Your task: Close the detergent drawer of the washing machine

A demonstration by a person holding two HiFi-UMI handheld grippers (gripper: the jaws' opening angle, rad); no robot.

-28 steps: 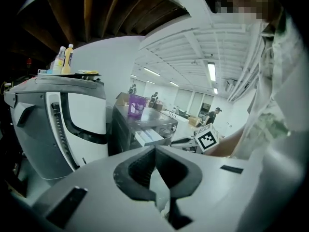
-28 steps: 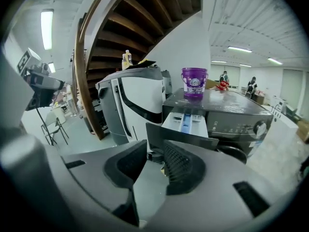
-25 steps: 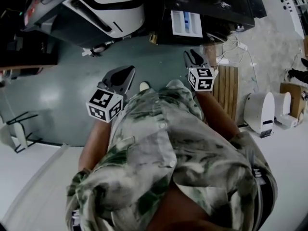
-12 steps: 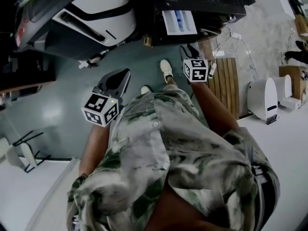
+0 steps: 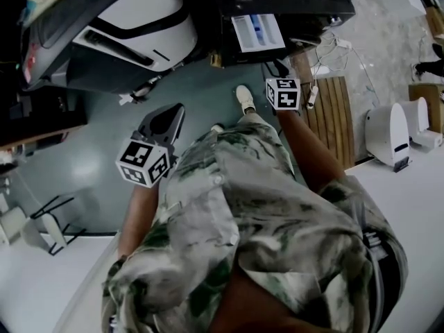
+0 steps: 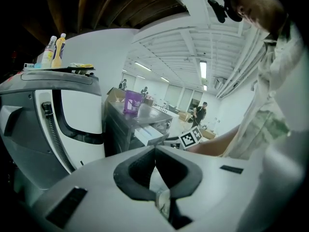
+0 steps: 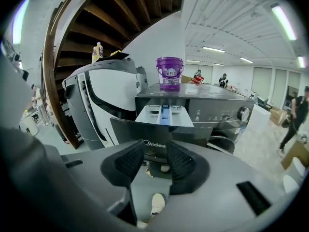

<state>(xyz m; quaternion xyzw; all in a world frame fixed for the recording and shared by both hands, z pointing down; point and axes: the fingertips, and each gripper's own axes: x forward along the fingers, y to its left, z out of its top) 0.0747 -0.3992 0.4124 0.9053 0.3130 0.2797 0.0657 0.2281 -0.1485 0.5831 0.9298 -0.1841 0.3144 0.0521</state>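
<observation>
Tilts right gripper [image 7: 155, 151] down toward rectangular glossy drawer [image 7: 161, 116], ribbed black fingers [image 7: 126, 162] just spreading wide, empty; left gripper [image 6: 154, 150] fingers pressed together.

The washing machine [image 7: 217, 112] is dark grey, its detergent drawer [image 7: 149, 116] white with a blue strip down the middle and a dark grey front. The bucket [image 7: 169, 73] is purple with a white label. The neighbouring appliance [image 7: 108, 100] is white, banded in black. The person's shirt [image 5: 236, 207] is pale, patterned with green leaves; the floor [image 5: 97, 165] is dull teal
</observation>
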